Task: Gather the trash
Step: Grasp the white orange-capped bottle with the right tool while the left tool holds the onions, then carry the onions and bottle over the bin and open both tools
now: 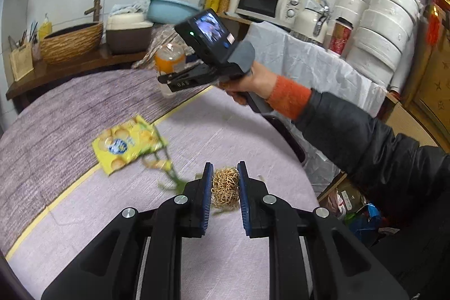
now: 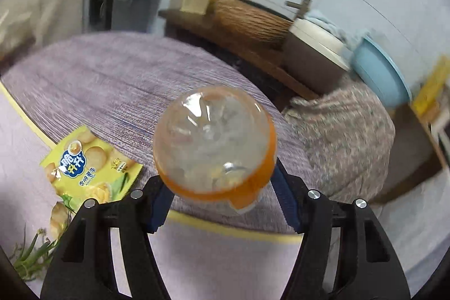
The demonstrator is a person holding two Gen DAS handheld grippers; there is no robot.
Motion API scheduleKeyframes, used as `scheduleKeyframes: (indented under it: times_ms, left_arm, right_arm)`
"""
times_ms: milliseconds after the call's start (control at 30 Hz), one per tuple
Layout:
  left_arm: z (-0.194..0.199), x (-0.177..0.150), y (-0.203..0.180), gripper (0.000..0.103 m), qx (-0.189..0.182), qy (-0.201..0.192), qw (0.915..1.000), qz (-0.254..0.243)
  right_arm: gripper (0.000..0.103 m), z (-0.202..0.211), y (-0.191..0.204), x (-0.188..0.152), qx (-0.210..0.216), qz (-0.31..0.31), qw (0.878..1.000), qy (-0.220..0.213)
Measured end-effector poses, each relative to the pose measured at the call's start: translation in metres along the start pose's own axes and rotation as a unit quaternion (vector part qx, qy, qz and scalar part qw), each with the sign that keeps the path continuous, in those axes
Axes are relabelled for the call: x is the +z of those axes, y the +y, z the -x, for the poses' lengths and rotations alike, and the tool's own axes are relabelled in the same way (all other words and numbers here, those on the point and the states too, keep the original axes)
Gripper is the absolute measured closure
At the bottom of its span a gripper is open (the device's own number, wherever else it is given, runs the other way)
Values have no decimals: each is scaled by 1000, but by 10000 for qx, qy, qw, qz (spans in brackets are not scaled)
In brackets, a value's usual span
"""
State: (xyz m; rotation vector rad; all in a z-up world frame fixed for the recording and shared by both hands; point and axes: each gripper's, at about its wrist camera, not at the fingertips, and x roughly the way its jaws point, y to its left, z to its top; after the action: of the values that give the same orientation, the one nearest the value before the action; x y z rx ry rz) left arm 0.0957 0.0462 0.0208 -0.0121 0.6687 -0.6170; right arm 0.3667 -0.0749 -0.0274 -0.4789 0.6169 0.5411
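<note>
My left gripper is shut on a tan tangled ball of noodle-like scrap, held just above the purple tablecloth. My right gripper is shut on a clear plastic bottle with an orange label, lifted above the table; it also shows in the left wrist view. A yellow snack wrapper lies flat on the cloth, also in the right wrist view. Green stems with small flowers lie beside the wrapper and show in the right wrist view.
A wooden counter behind the table holds a woven basket, a rice cooker and a blue basin. A microwave and stacked white containers stand at the right. Bags lie below the table's right edge.
</note>
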Motion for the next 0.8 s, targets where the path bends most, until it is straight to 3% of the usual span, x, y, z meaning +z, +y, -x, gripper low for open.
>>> scheduleKeyframes:
  times_ms: [167, 433, 500, 667, 700, 767, 800]
  left_arm:
    - [-1, 20, -26, 85, -183, -137, 9992, -330]
    - [-20, 72, -53, 90, -558, -308, 9961, -611]
    - [-30, 86, -62, 90, -436, -380, 9953, -777]
    - [-53, 90, -70, 90, -621, -173, 9954, -702]
    - [-60, 85, -75, 88, -646, -16, 9947, -801]
    - [-74, 72, -87, 73, -626, 307, 9920, -1055]
    - [-79, 66, -93, 53, -606, 436, 9900, -1197]
  right_arm:
    - [39, 49, -17, -34, 44, -603, 9974, -403]
    - [39, 129, -39, -92, -76, -1374, 9882, -673]
    - [39, 144, -45, -108, -174, -1555, 9847, -768]
    - [39, 160, -51, -146, -310, -1839, 9798, -720]
    - [39, 160, -53, -150, -308, -1879, 9790, -733]
    - [39, 163, -56, -162, -265, -1997, 9764, -784]
    - [39, 164, -58, -167, -235, -2061, 9749, -805]
